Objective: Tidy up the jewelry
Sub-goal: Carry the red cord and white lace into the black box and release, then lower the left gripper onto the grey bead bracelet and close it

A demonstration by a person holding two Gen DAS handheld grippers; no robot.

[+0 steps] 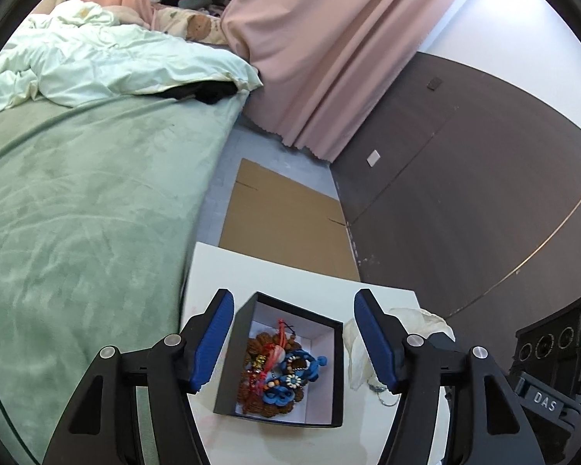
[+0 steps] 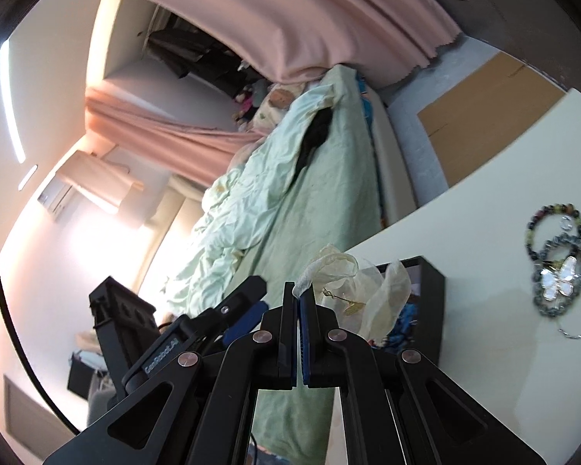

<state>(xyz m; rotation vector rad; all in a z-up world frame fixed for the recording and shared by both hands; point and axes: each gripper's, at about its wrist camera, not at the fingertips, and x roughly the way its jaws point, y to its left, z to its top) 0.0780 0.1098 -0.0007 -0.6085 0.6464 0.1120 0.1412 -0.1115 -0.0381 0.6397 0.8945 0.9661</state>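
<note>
- Here, at far left of the left wrist view, the bed [image 1: 97, 201] in a green sheet fills the frame, with a pale duvet [image 1: 108, 66] bunched at its far end.
- Next over, the white table [image 1: 290, 275] begins, its near-left corner touching or just beside the bed edge.
- The left gripper [image 1: 292, 339] hangs above the table with its blue pads [image 1: 209, 345] spread wide, holding nothing.
- Between those pads, lower down, the black box [image 1: 282, 360] sits open on the table; inside lies a heap of jewelry [image 1: 281, 368]: brown beads, red cord, blue flower-shaped pieces.
- Just right of the box, a sheer cream pouch [image 1: 360, 345] shows behind the right pad, with a thin silver chain [image 1: 385, 397] under it.
- Beyond the table, flat cardboard [image 1: 286, 221] lies on the floor, and pink curtains [image 1: 329, 58] hang past it.
- At far right, part of the right gripper [image 2: 297, 325] and its camera housing shows.
- In the right wrist view, that gripper's fingers are pressed together on the pouch [image 2: 352, 283], which is lifted beside the box [image 2: 430, 302]; something small and gold shows inside.
- Further right on the table [image 2: 484, 178], well apart from the box, lie beaded bracelets [image 2: 554, 232], a pearly butterfly piece [image 2: 559, 277] and a silver ring-shaped hoop [image 2: 579, 329].
</note>
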